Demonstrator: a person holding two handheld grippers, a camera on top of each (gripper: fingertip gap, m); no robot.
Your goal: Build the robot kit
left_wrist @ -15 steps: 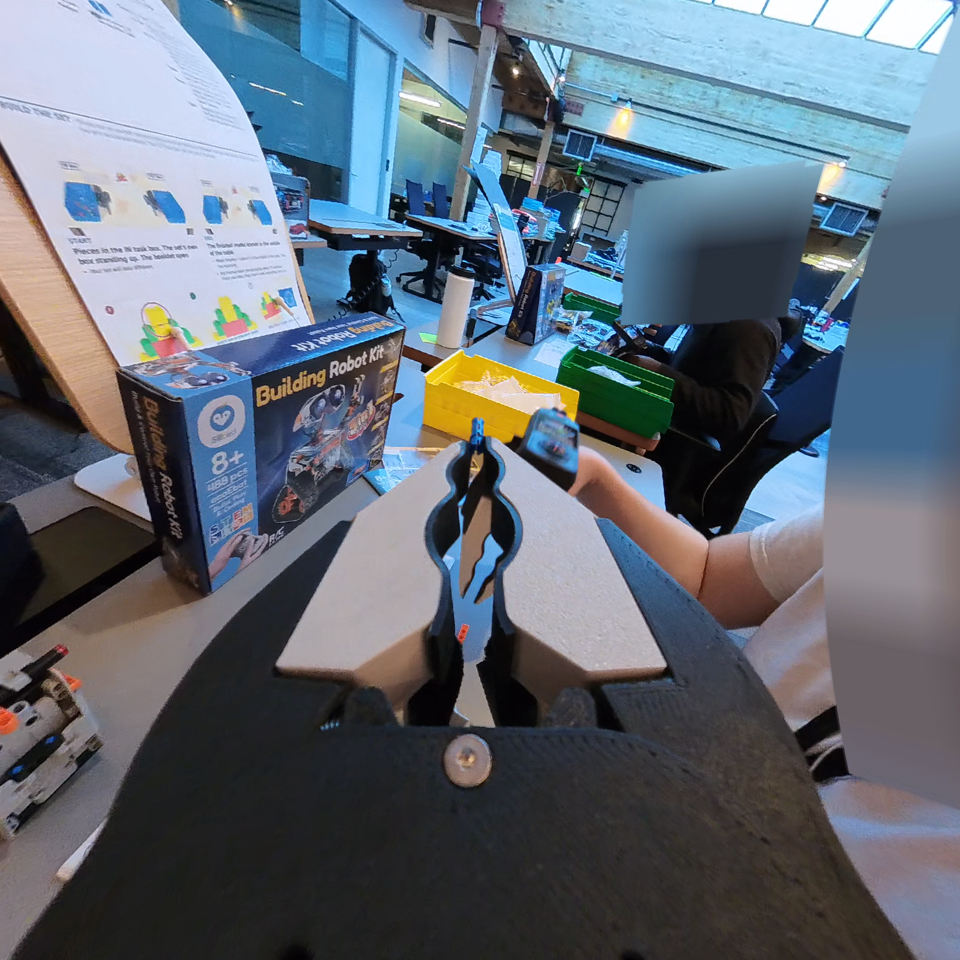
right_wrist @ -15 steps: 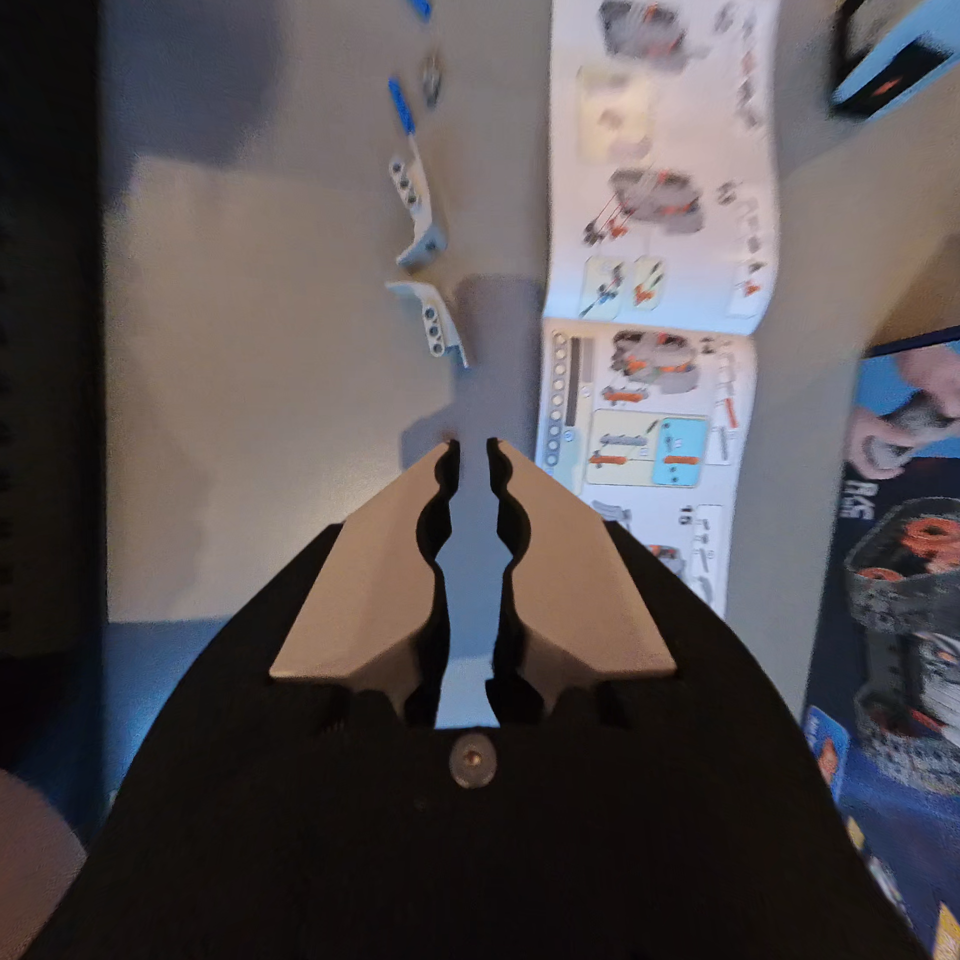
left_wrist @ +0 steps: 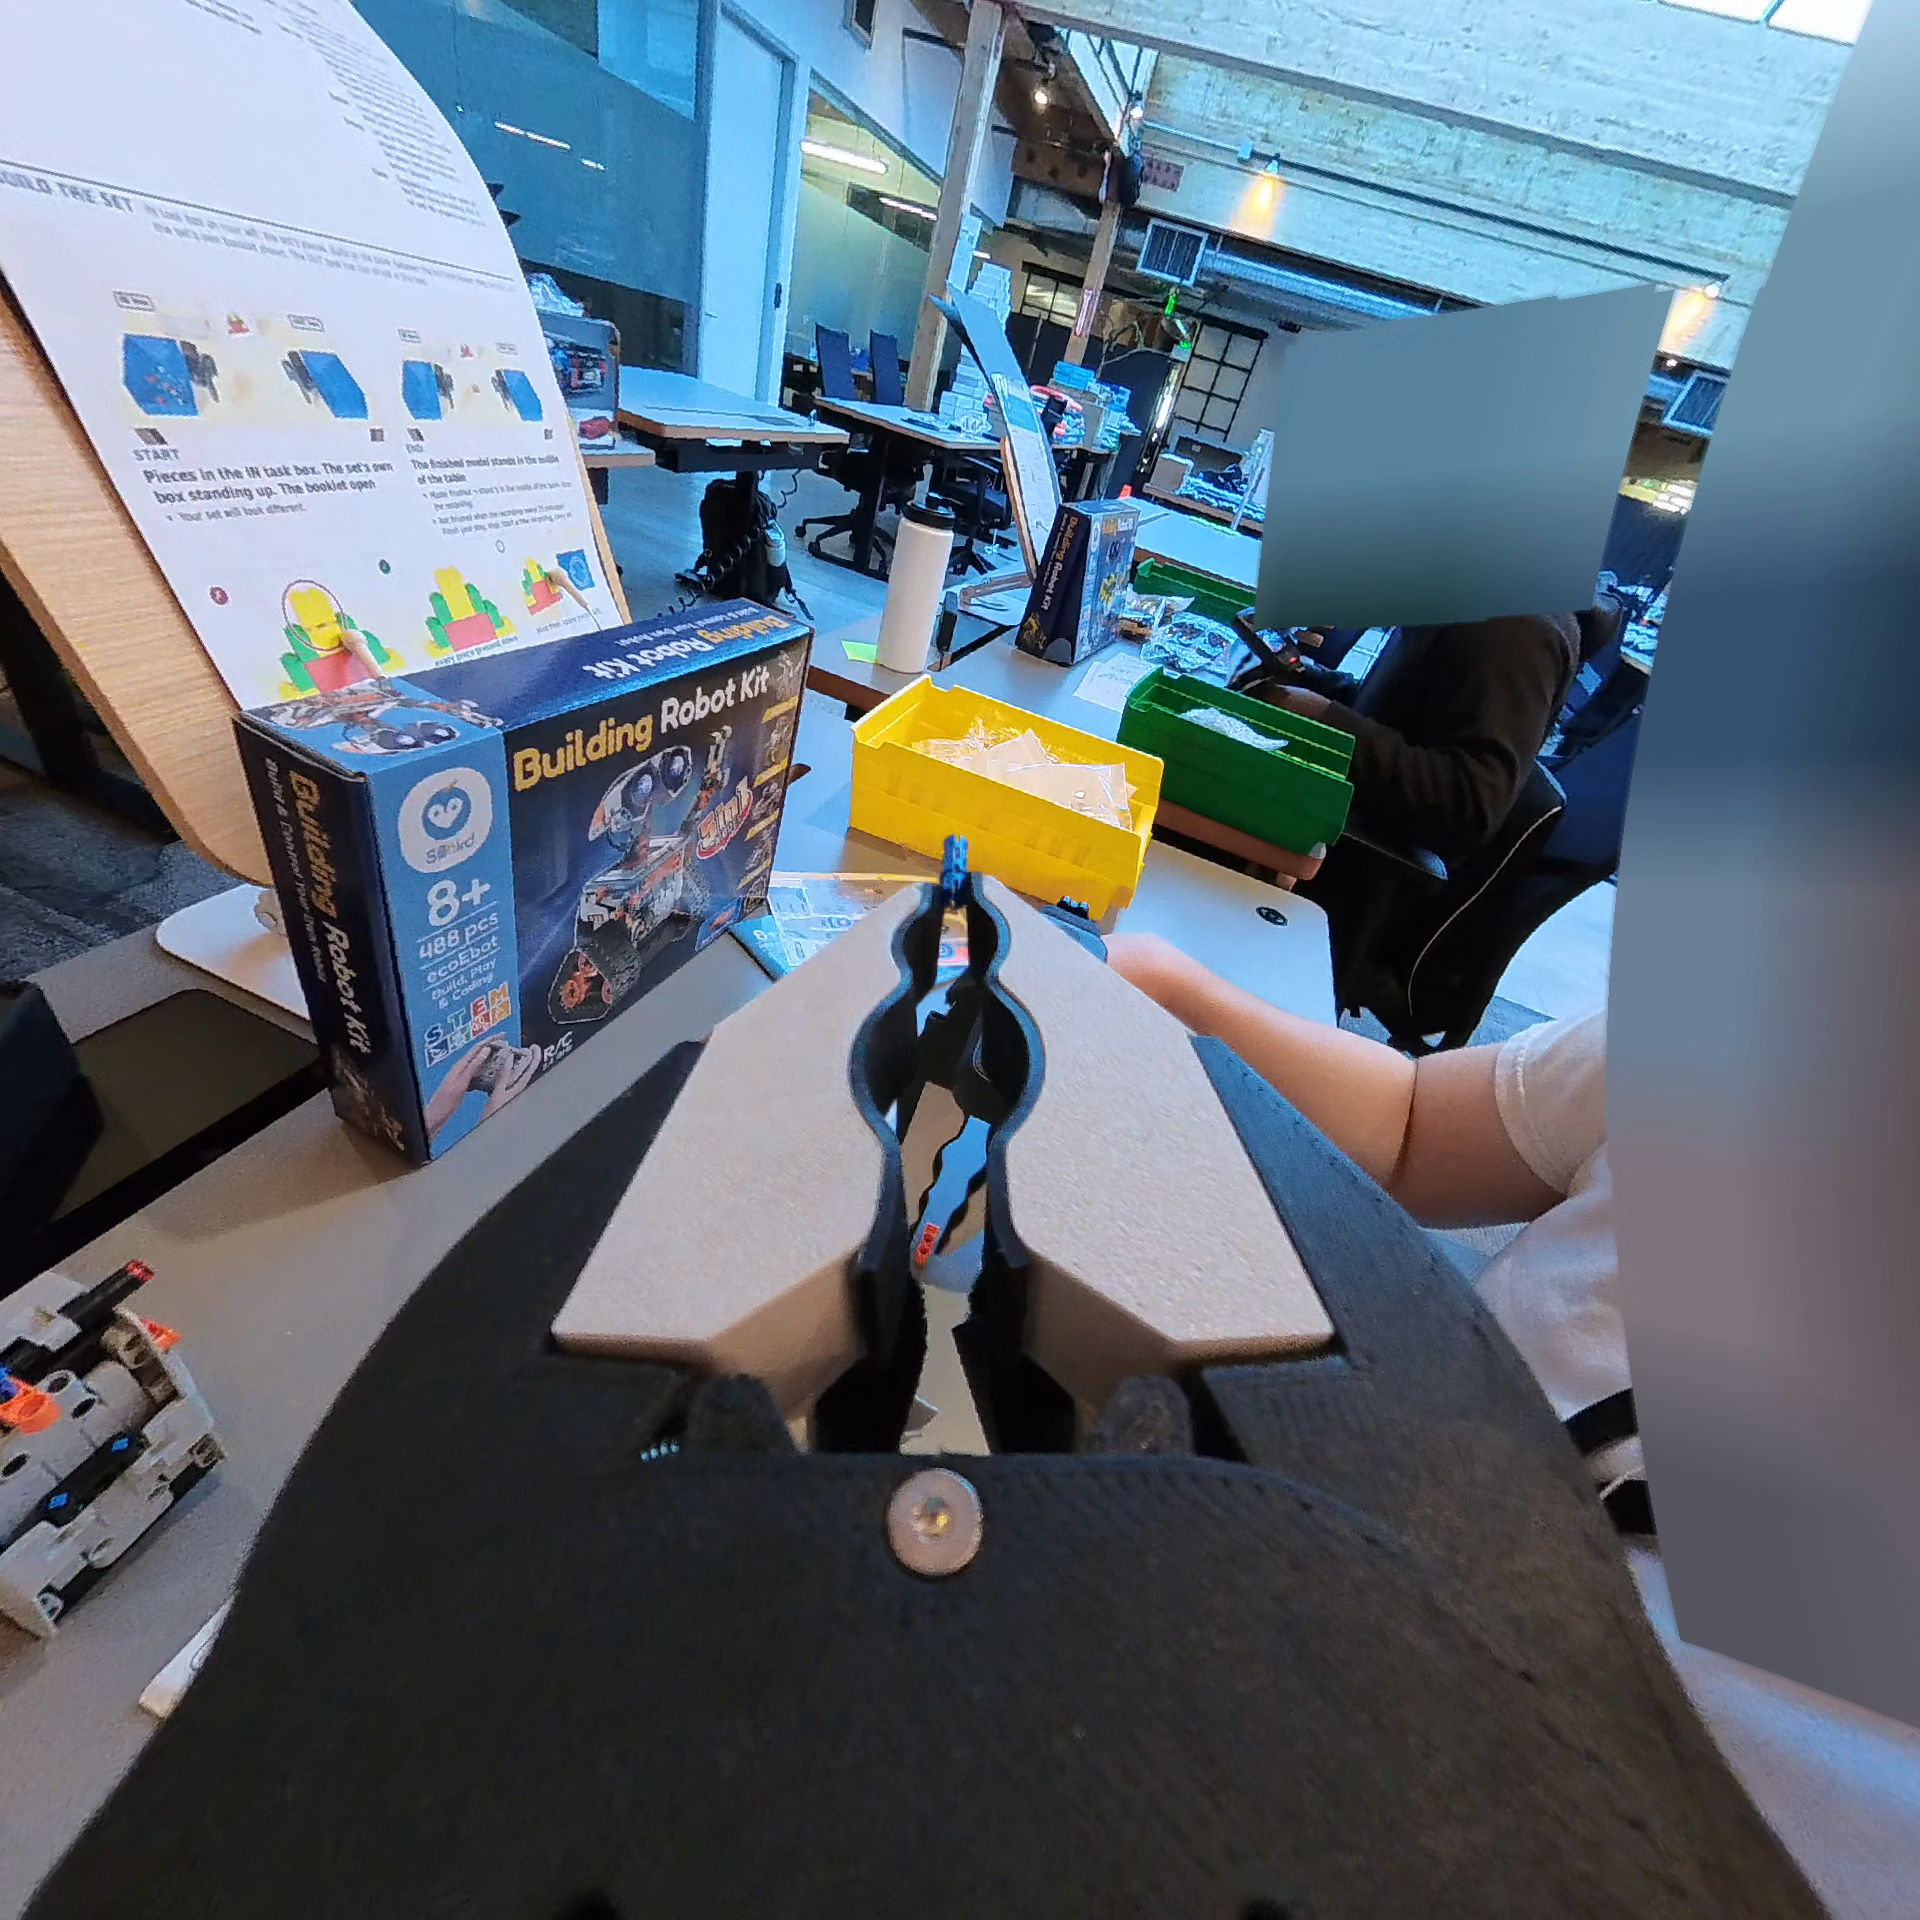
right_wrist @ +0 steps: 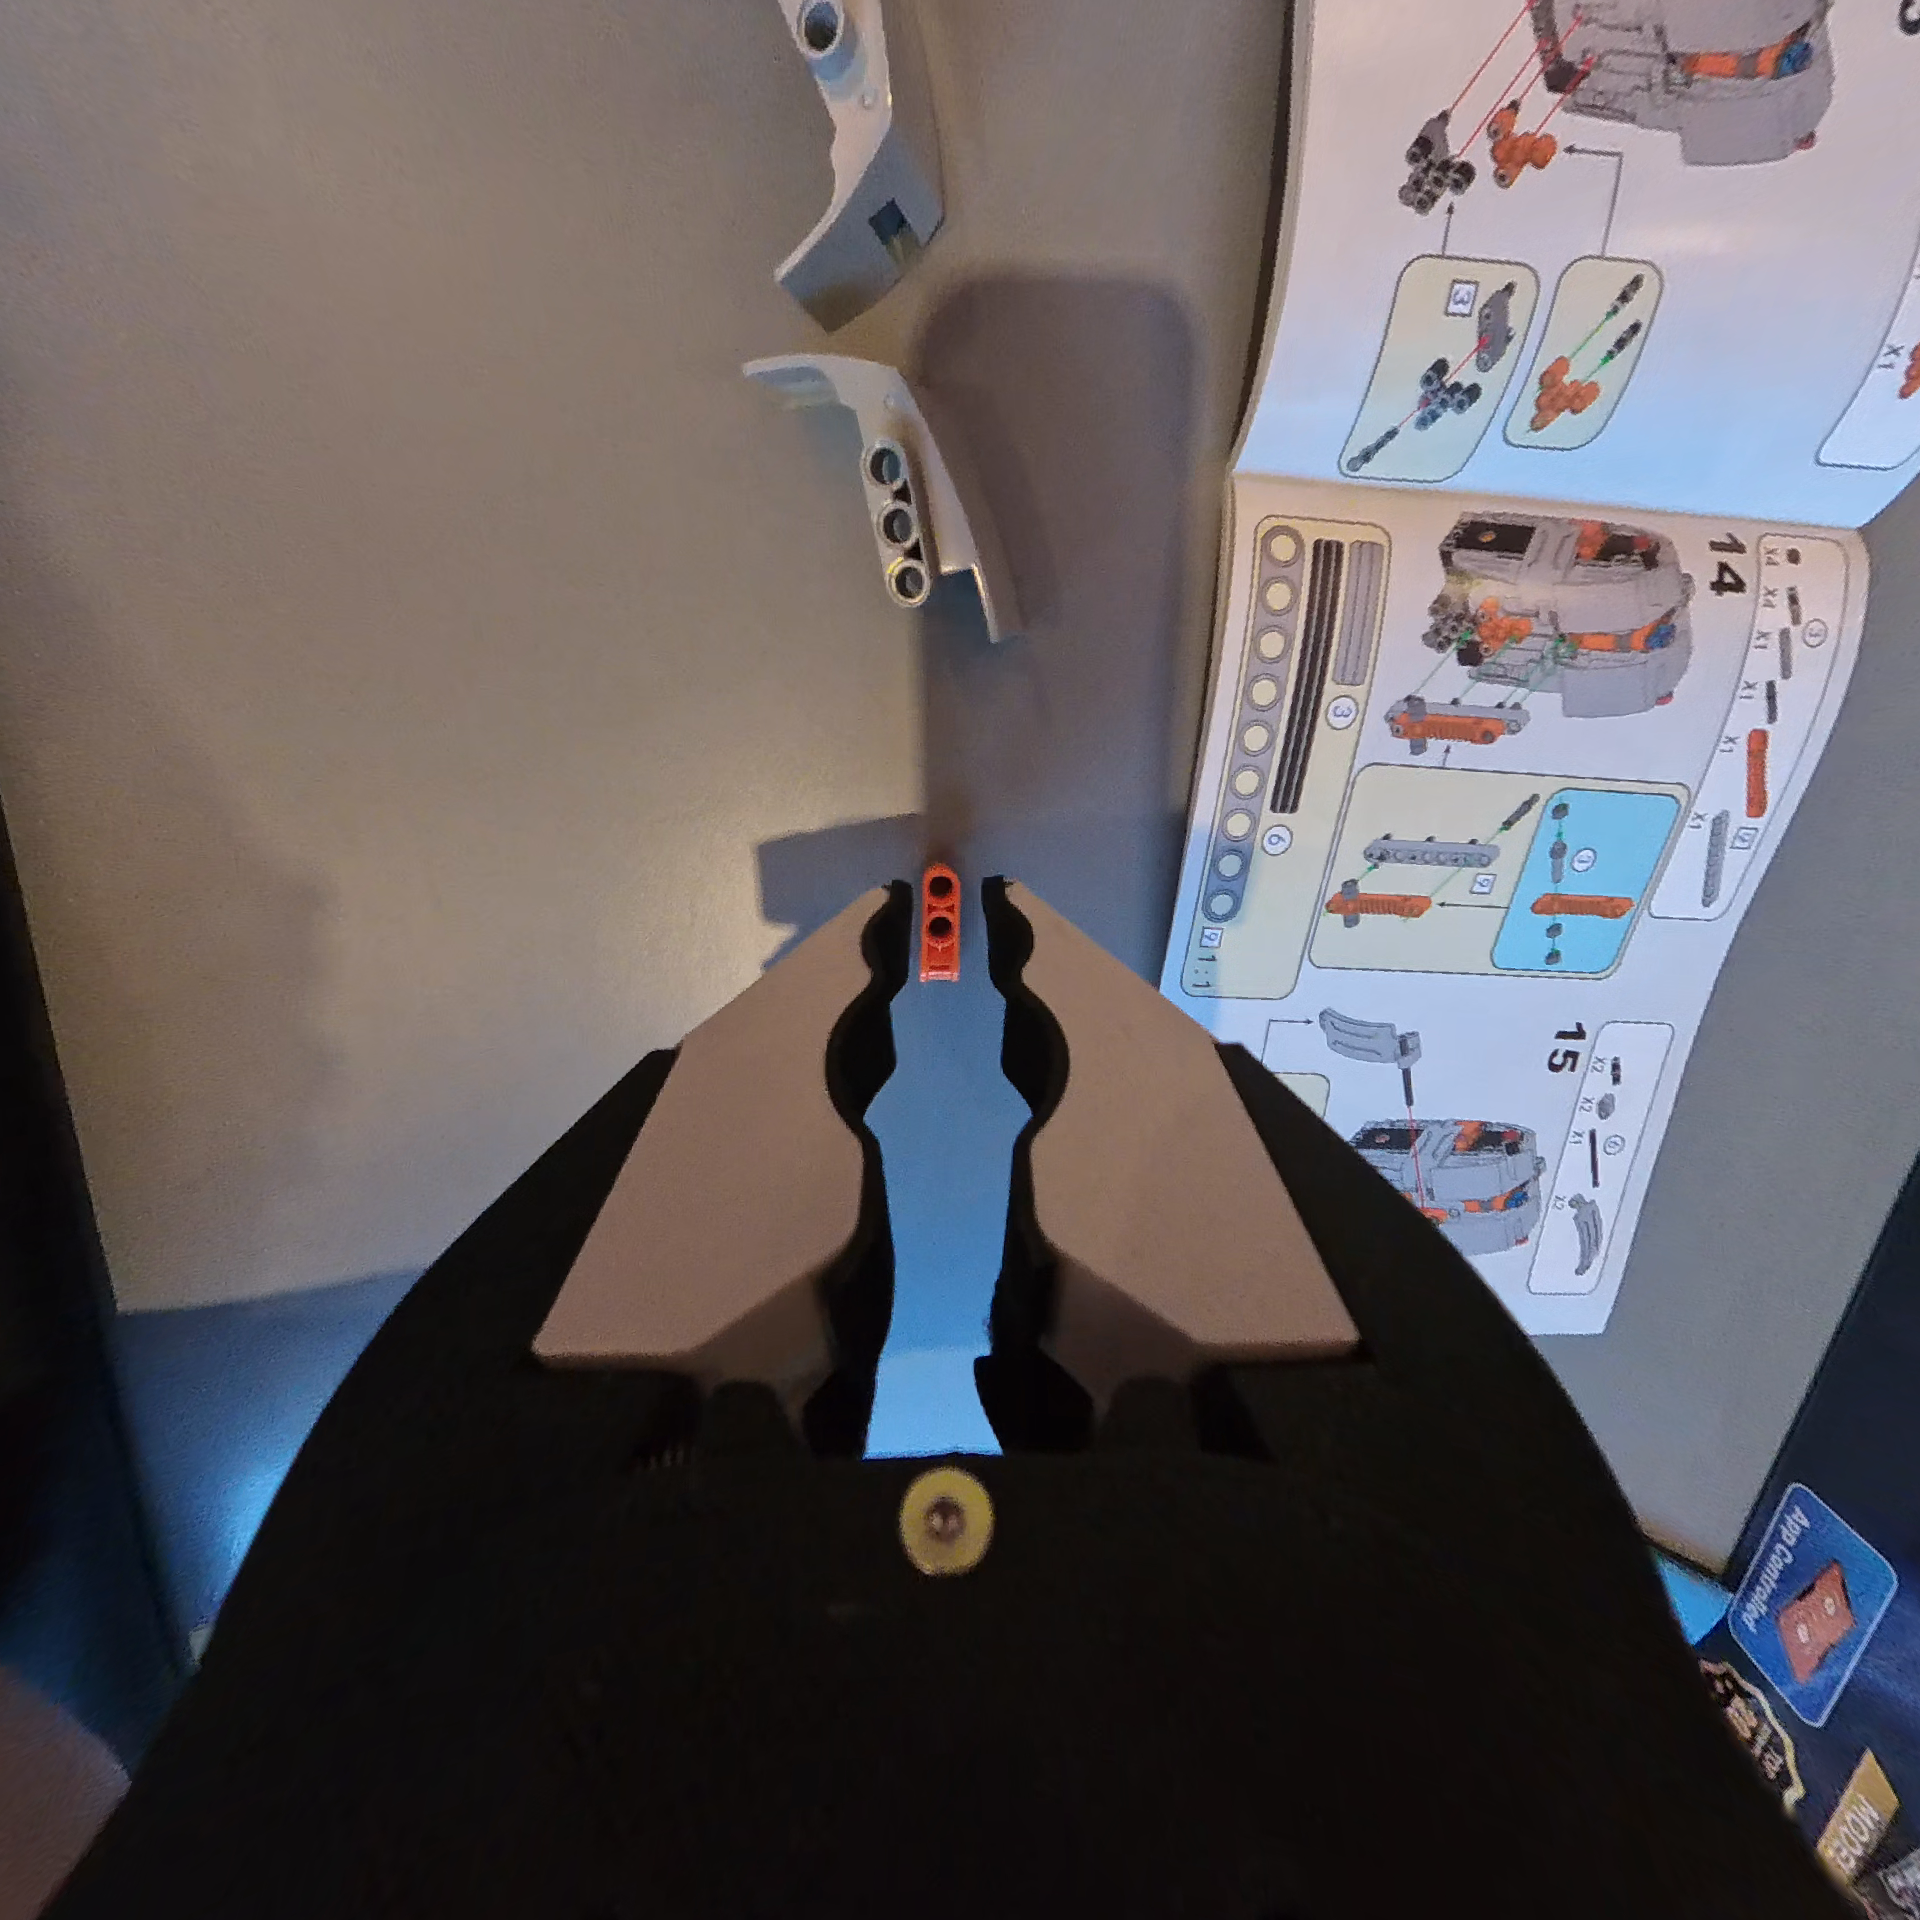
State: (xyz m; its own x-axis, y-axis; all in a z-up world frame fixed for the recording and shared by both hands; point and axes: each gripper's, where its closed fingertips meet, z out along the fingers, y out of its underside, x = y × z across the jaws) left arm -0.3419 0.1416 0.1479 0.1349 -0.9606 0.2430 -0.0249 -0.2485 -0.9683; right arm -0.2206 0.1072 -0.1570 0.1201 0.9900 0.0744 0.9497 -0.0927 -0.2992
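Left tool (left_wrist: 954, 902) clenched on one blue pin (left_wrist: 953, 864); right tool (right_wrist: 941, 885) released around one orange connector (right_wrist: 940, 922); two grey panels (right_wrist: 930, 499).

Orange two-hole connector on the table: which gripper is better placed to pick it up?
Right. The right gripper is open with the orange connector between its fingertips, while the left gripper is shut on a blue pin.

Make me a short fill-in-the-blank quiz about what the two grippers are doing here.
1. The left gripper is shut on a small ___ pin.
2. Between the right gripper's open fingertips lies an ___ connector piece.
3. The bin beyond the kit box is ___.

Missing words: blue; orange; yellow
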